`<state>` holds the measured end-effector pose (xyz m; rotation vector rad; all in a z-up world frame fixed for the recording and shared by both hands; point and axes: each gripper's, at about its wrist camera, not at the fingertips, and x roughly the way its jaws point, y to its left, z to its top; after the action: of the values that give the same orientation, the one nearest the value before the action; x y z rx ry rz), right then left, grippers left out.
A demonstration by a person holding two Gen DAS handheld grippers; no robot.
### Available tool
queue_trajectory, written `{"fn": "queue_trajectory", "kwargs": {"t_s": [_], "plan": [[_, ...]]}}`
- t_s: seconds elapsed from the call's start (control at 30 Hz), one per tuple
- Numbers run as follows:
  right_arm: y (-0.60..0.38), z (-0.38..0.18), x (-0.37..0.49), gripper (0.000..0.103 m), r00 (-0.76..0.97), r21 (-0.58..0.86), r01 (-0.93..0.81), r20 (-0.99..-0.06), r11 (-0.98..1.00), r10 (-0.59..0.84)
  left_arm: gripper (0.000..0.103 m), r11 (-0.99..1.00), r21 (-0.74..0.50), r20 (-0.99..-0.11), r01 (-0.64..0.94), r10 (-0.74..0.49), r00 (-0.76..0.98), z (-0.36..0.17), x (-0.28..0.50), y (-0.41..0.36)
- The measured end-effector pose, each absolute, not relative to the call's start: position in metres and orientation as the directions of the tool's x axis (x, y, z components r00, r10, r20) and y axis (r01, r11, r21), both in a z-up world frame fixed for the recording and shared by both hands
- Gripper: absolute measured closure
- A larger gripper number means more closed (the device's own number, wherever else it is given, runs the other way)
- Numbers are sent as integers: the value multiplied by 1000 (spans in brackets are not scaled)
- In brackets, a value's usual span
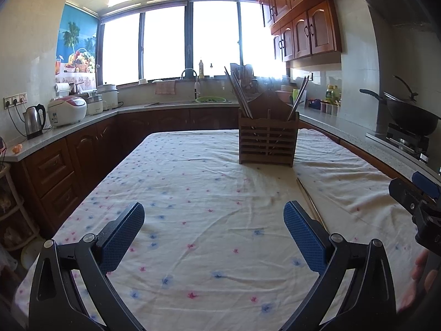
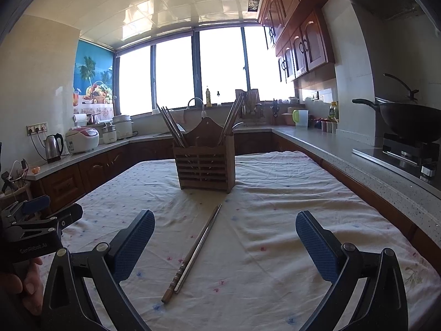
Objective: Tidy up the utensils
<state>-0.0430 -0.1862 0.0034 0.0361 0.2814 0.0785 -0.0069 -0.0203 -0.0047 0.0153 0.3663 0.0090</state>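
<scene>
A: How does the right claw (image 2: 224,245) stand?

B: Spread wide and holding nothing. Its two blue-padded fingers (image 2: 132,245) slant outward above the cloth-covered worktop (image 2: 303,193), level and pointing down the length of it.

A: And what lies between them?

B: A pair of chopsticks (image 2: 193,253), flat on the cloth, just left of the midline of the gap. Their thick ends lie near the claw and the tips point away, toward the wooden utensil holder (image 2: 205,169). The two sticks lie side by side, touching or nearly so.

A: The holder itself?

B: Straight ahead of the right claw, upright on the cloth, past the chopstick tips and apart from them. It has two compartments: more chopsticks lean out of the left one, and more stand in the right one.

A: The left claw (image 1: 213,237)?

B: Also fully open and empty, hovering over bare cloth. From it the holder (image 1: 267,143) is ahead and to the right, and the loose chopsticks (image 1: 311,204) run just outside its right finger (image 1: 303,237).

A: Can you see the hands?

B: Only in part. In the right wrist view, fingers of the person's left hand (image 2: 26,284) wrap the grip of the left tool at the lower left edge. In the left wrist view, fingertips of the right hand (image 1: 419,273) show at the far right edge, behind the other tool's body.
</scene>
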Motion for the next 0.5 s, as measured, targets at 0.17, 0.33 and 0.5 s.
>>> {"fn": "queue_trajectory", "kwargs": {"t_s": [0.17, 0.33, 0.5], "plan": [[-184, 2, -42, 0, 957, 39, -77, -279, 996, 85, 0, 1000, 25, -349, -10, 18, 937, -4, -8, -21], [-182, 3, -42, 0, 956, 34, -81, -278, 996, 88, 0, 1000, 26, -340, -16, 24, 940, -4, -10, -20], [-182, 3, -42, 0, 957, 37, -80, -277, 996, 87, 0, 999, 31, -347, -5, 16, 938, -4, -10, -21]]}}
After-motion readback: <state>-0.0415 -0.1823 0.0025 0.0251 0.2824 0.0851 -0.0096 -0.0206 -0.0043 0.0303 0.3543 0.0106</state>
